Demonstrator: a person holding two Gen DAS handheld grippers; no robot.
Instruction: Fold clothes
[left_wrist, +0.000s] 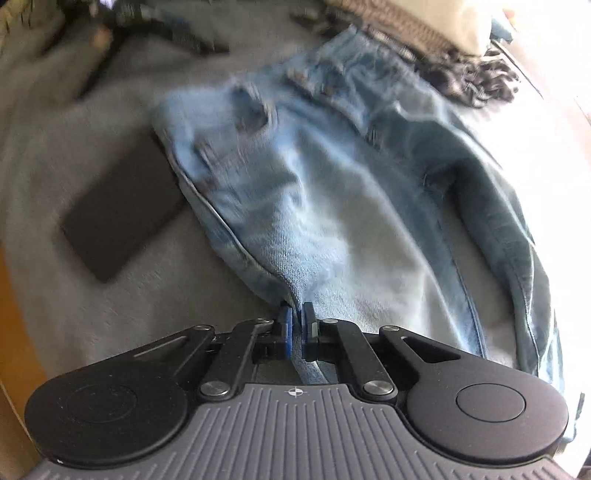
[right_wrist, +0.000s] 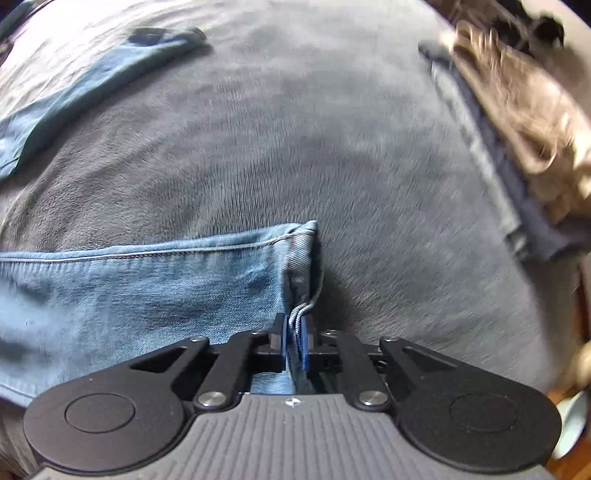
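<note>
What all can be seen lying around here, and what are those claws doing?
Jeans: one, light blue, spread on the blanket, pinched by both claws.
Blanket: one, grey, covering the surface beneath.
Flat slab: one, black, on the blanket left of the jeans.
Fringed throw: one, beige, at the blanket's far right edge.
Left claw: black with blue pads, shut on the jeans.
Right claw: same, shut on the jeans' hem.

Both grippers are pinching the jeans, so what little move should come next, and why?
Probably carry the hem end forward toward the waistband. The left gripper is shut on the jeans with the waistband lying far ahead, and the right gripper is shut on the hem corner. The grey blanket ahead looks free for the fold.
</note>
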